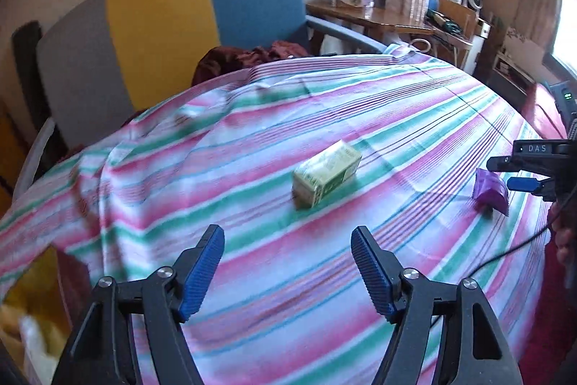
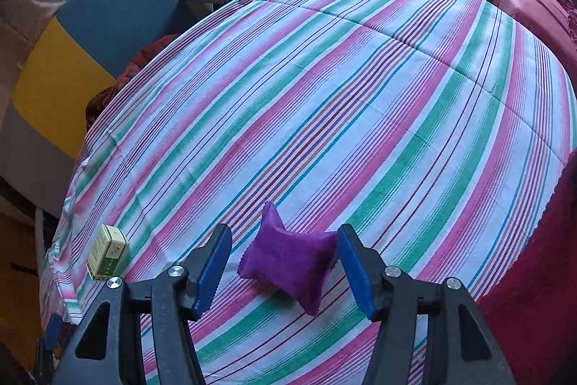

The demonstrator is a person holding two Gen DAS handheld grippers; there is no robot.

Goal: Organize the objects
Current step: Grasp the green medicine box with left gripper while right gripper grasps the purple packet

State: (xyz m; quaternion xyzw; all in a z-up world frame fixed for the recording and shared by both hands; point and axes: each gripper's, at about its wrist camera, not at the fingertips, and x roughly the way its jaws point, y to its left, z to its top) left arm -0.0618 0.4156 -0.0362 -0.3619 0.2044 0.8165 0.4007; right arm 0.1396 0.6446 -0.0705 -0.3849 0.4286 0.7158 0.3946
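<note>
Purple cloth pouch (image 2: 288, 264) lies between the right gripper's (image 2: 285, 271) parted, untouching pads. Blurred green box (image 1: 326, 178) sits beyond the left gripper (image 1: 287, 271), released, empty.

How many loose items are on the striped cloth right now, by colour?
Green box: 1
Purple pouch: 1
Total: 2

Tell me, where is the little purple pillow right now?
In the right wrist view the purple pillow lies on the striped cloth between the right gripper's open jaws, not squeezed. The green box sits off to its left.
</note>
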